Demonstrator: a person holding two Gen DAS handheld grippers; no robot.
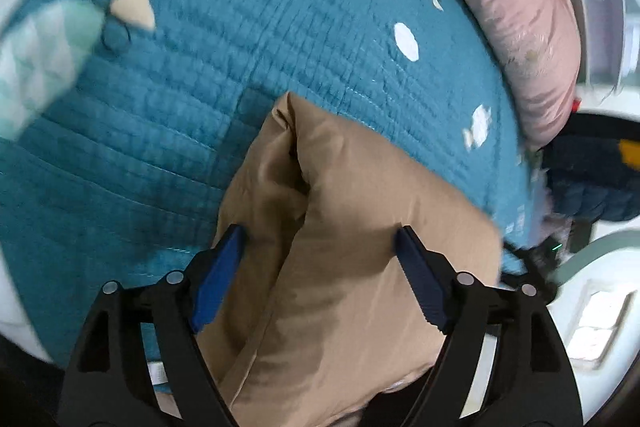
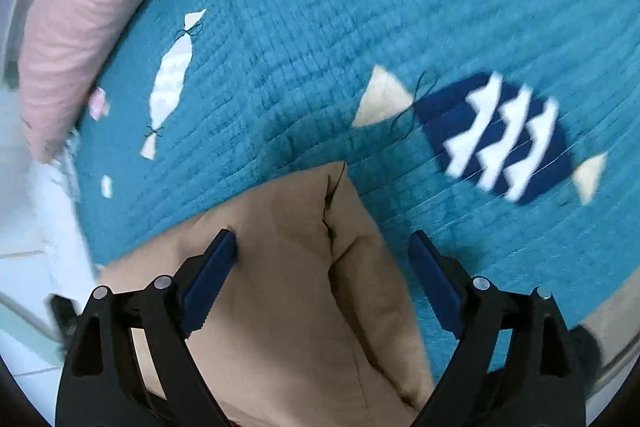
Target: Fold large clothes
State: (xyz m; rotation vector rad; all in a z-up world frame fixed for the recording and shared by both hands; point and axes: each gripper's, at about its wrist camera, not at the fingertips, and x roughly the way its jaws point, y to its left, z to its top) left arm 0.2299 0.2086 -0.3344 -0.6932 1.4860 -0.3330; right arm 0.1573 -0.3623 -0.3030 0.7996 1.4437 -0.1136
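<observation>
A tan garment (image 1: 360,187) lies folded into a thick stack on a teal quilted bedspread (image 1: 240,47). My left gripper (image 1: 319,231) hovers over it, open, its blue pads (image 1: 220,275) standing wide on either side of a raised fold without pressing on it. In the right wrist view the same tan garment (image 2: 280,219) shows a pointed folded corner toward the quilt (image 2: 320,27). My right gripper (image 2: 321,235) is open too, one pad (image 2: 208,279) over the cloth and the other over bare quilt at the garment's edge.
A pink pillow (image 1: 520,7) lies along the quilt's edge, also in the right wrist view as the pink pillow (image 2: 72,27). A dark navy knitted item (image 1: 592,179) sits beyond the bed edge. Sewn patches dot the quilt, among them a navy and white one (image 2: 500,139).
</observation>
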